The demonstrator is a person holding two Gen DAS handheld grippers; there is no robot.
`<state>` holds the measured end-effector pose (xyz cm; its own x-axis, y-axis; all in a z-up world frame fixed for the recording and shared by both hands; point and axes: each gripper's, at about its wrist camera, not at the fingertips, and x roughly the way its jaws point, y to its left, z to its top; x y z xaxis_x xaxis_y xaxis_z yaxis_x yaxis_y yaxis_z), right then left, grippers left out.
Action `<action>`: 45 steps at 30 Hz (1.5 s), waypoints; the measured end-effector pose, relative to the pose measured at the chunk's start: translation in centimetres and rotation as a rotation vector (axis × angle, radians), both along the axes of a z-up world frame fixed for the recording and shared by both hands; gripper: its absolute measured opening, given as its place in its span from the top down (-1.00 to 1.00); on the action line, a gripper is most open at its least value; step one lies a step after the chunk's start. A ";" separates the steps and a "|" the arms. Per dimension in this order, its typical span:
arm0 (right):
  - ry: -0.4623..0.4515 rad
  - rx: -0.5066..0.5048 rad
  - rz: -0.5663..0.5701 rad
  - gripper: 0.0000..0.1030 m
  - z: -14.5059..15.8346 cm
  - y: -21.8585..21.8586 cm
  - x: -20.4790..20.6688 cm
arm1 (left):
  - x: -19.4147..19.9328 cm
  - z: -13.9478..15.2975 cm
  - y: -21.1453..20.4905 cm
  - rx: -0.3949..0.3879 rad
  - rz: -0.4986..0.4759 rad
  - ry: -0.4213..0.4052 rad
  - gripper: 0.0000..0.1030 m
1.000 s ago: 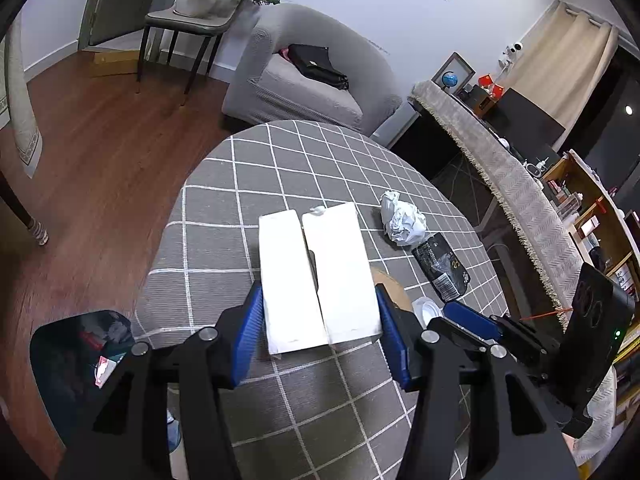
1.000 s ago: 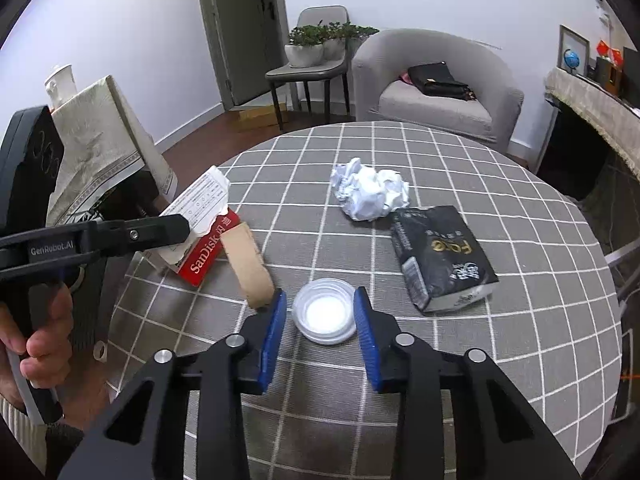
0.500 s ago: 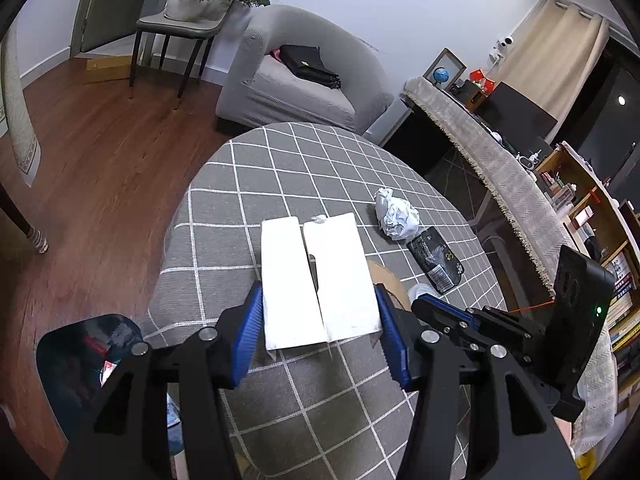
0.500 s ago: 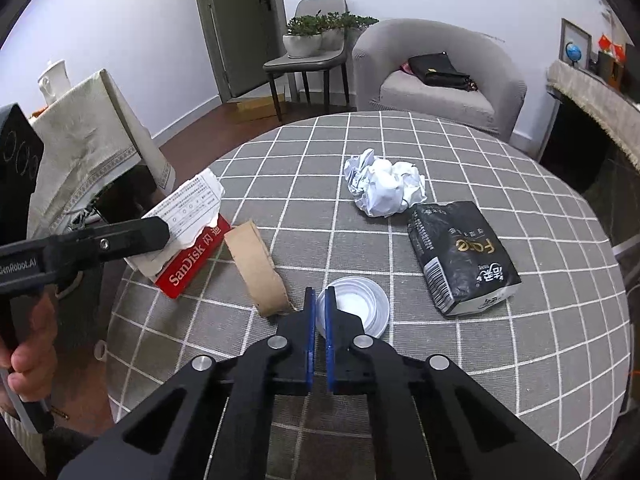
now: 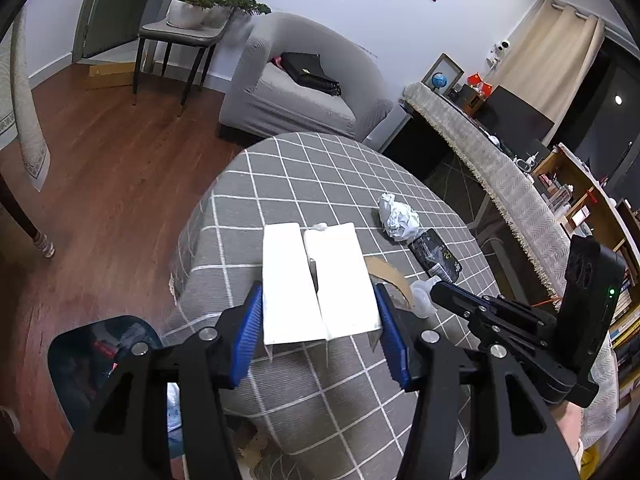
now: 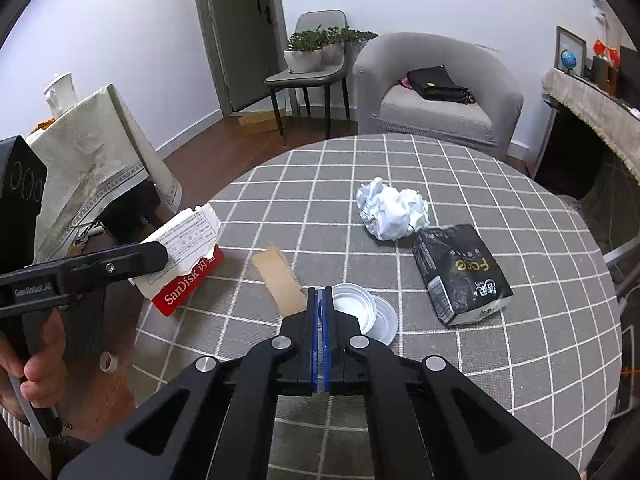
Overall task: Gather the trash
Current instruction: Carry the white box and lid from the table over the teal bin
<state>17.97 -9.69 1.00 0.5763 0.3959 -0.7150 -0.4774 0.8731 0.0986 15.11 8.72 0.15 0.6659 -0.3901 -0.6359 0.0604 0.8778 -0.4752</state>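
My left gripper (image 5: 318, 289) is shut on a white and red SanDisk box (image 5: 320, 280), held above the near edge of the round grey checked table (image 5: 280, 172). In the right wrist view the same box (image 6: 188, 256) hangs at the left. My right gripper (image 6: 320, 294) is shut, its pads pinching the left rim of a clear plastic lid (image 6: 360, 312) on the cloth. A brown cardboard strip (image 6: 280, 280) lies just left of the lid. Crumpled white paper (image 6: 392, 214) and a black packet (image 6: 460, 276) lie further back on the right.
A bin with a dark bag (image 5: 100, 356) stands on the wooden floor to the left below the table. A grey armchair (image 6: 436, 112) and a chair with plants (image 6: 316, 68) stand behind the table. A cloth-covered table (image 6: 88, 160) is on the left.
My right gripper went from straddling the lid with open jaws to shut on its left rim. My left gripper drew back and up with the box, so the table looks farther off.
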 end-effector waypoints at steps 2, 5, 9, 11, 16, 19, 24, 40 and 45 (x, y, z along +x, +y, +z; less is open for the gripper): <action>-0.017 0.010 0.005 0.97 0.6 0.2 -0.3 | -0.2 0.3 0.5 -0.001 0.010 -0.008 -0.09; -0.040 0.024 0.021 0.97 1.1 1.0 -0.6 | -0.7 0.7 1.6 -0.004 0.026 -0.022 -0.09; -0.051 0.035 0.062 0.97 1.6 3.2 -1.2 | -1.4 1.3 3.1 0.015 0.049 -0.042 -0.09; -0.063 0.043 0.088 0.97 2.2 4.4 -1.7 | -1.8 1.5 3.9 0.027 0.065 -0.047 -0.08; -0.076 0.062 0.148 0.97 2.8 7.7 -2.7 | -2.7 1.7 5.9 0.074 0.105 -0.049 -0.07; -0.070 0.064 0.179 0.97 2.7 9.7 -3.0 | -3.3 1.5 7.3 0.105 0.127 -0.039 -0.07; -0.063 0.061 0.232 0.97 2.4 13.3 -3.8 | -4.3 0.3 9.8 0.144 0.148 0.001 -0.07; 0.050 0.036 0.362 0.98 -1.2 21.8 -5.4 | -7.2 -8.3 15.0 0.290 0.124 0.238 -0.08; 0.094 0.005 0.373 0.97 -2.7 23.4 -5.3 | -7.6 -11.1 15.2 0.325 0.083 0.320 -0.08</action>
